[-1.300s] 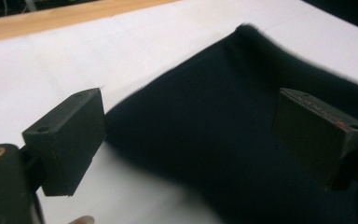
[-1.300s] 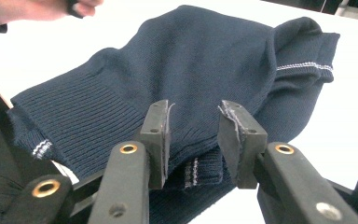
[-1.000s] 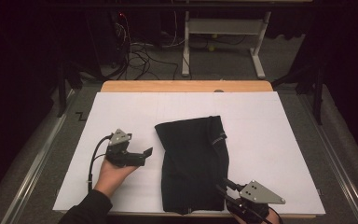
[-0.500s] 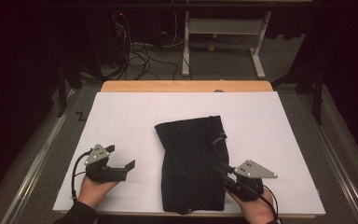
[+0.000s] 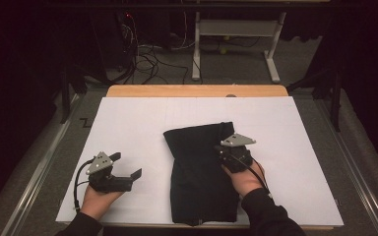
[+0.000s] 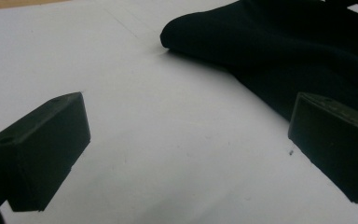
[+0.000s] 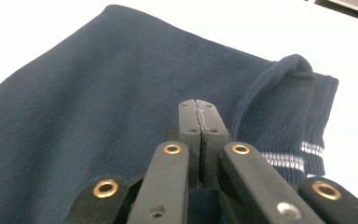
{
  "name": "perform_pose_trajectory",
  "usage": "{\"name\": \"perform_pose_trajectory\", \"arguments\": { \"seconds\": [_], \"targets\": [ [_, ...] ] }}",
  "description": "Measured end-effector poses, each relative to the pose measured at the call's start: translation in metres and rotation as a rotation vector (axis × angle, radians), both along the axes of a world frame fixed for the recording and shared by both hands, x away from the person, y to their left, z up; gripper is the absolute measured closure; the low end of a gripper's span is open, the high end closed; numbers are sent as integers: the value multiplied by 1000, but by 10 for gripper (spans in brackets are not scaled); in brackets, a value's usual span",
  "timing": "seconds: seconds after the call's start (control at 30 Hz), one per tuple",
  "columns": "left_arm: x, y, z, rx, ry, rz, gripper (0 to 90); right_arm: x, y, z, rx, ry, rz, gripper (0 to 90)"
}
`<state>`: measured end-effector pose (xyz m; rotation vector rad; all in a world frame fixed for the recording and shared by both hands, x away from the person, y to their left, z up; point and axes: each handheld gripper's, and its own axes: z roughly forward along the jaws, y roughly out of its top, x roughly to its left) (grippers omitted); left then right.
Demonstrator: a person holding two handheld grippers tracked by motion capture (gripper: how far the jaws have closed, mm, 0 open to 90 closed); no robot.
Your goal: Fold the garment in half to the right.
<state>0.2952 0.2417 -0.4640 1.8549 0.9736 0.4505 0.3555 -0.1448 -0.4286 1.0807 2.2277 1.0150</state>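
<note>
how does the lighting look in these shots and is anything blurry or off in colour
High view: dim room, bright white sheet, garment reads black. Left gripper view: near jaws soft, the garment a featureless dark mass. Right gripper view: well lit, navy knit and striped cuff show; sheet washes out.

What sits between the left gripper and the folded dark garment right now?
Nothing visible: only bare white table cover lies between the open left gripper and the dark garment.

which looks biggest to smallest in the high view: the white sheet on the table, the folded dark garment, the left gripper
1. flat white sheet
2. folded dark navy knit garment
3. black left gripper, plainly smallest
</note>
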Motion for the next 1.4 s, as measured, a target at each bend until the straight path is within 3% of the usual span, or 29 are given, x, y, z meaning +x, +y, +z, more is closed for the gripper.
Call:
{"name": "perform_pose_trajectory", "arguments": {
  "seconds": [0.23,0.33,0.53,0.7,1.0,1.1,1.4],
  "targets": [
    [0,-2,-2,19,2,-8,0,25,1,-13,-57,57,-62,900],
    [0,-2,-3,22,5,-11,0,28,-7,-19,-72,61,-90,900],
    [2,1,-5,-16,23,-13,0,27,-26,-25,-65,58,-130,900],
    [3,4,-7,-38,32,-2,0,23,-40,-22,-60,35,-159,900],
    [4,7,-8,-60,28,-2,0,5,-80,-19,55,-1,-185,900],
    [5,8,-8,-63,27,7,0,-6,-94,-23,102,-20,-187,900],
    [5,13,-9,-77,30,21,0,-43,-119,-34,178,-78,-156,878]
  ]
}}
